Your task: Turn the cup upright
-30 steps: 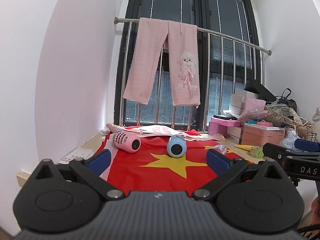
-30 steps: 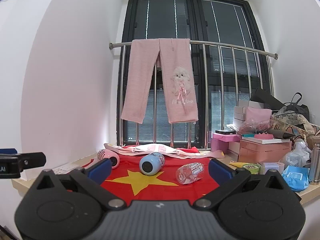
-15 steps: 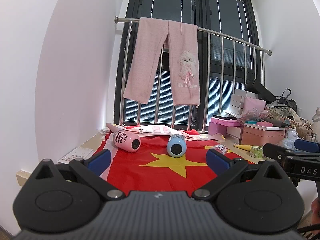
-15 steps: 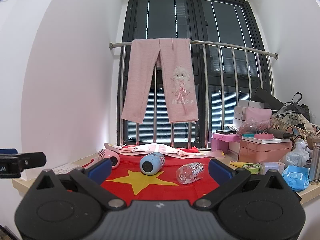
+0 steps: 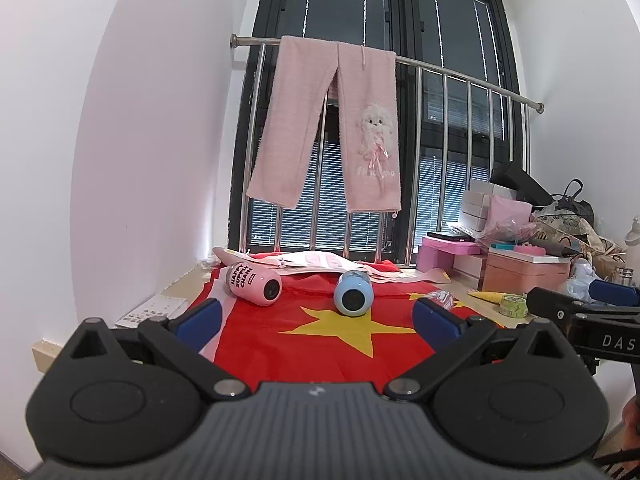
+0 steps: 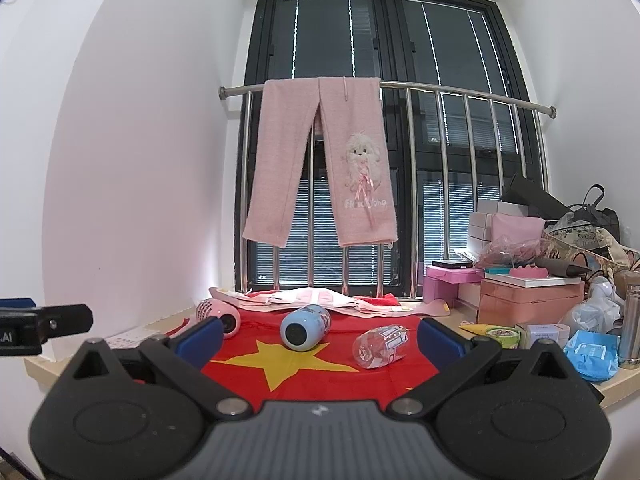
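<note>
Three cups lie on their sides on a red flag cloth point(image 5: 320, 344) on the sill. A pink cup point(image 5: 254, 282) lies at the left, a blue cup point(image 5: 353, 292) in the middle, and a clear cup point(image 6: 381, 345) at the right. The pink cup point(image 6: 219, 316) and blue cup point(image 6: 305, 326) also show in the right wrist view. My left gripper point(image 5: 318, 318) is open and empty, well short of the cups. My right gripper point(image 6: 320, 338) is open and empty, also short of them.
Pink trousers point(image 6: 324, 160) hang on a steel railing point(image 6: 460, 94) before the window. Pink boxes point(image 6: 528, 300), bags, a tape roll point(image 6: 502, 336) and a blue packet point(image 6: 592, 354) crowd the right of the sill. A white wall stands at the left.
</note>
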A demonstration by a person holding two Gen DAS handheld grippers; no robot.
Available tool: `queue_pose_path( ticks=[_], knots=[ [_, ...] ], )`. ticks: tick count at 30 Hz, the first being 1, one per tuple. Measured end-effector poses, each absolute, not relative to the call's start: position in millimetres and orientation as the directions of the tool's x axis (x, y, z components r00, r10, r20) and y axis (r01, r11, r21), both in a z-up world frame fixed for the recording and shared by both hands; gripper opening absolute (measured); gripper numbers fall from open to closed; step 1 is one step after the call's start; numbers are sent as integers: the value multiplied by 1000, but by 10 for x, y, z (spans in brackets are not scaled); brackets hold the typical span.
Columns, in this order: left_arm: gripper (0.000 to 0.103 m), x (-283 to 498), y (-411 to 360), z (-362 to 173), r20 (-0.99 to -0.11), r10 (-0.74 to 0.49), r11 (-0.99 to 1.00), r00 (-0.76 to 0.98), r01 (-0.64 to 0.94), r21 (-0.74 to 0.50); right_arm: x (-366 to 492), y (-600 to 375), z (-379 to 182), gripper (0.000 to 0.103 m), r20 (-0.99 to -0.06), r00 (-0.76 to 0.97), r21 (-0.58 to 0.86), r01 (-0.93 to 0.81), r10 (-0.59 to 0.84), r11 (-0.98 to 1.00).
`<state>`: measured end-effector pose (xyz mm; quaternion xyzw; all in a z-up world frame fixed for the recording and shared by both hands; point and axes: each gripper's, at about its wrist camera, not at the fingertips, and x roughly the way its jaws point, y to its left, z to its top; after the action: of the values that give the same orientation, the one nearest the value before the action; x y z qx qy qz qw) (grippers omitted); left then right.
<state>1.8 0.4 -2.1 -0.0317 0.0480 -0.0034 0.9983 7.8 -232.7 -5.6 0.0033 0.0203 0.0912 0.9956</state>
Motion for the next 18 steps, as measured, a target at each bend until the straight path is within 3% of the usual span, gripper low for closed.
queue_pose_path(
  ticks=[18],
  knots=[
    [103, 0, 10, -2, -95, -13, 998, 995, 7, -65, 75, -2328, -61, 103, -39, 982, 11, -183, 183, 983]
  ],
)
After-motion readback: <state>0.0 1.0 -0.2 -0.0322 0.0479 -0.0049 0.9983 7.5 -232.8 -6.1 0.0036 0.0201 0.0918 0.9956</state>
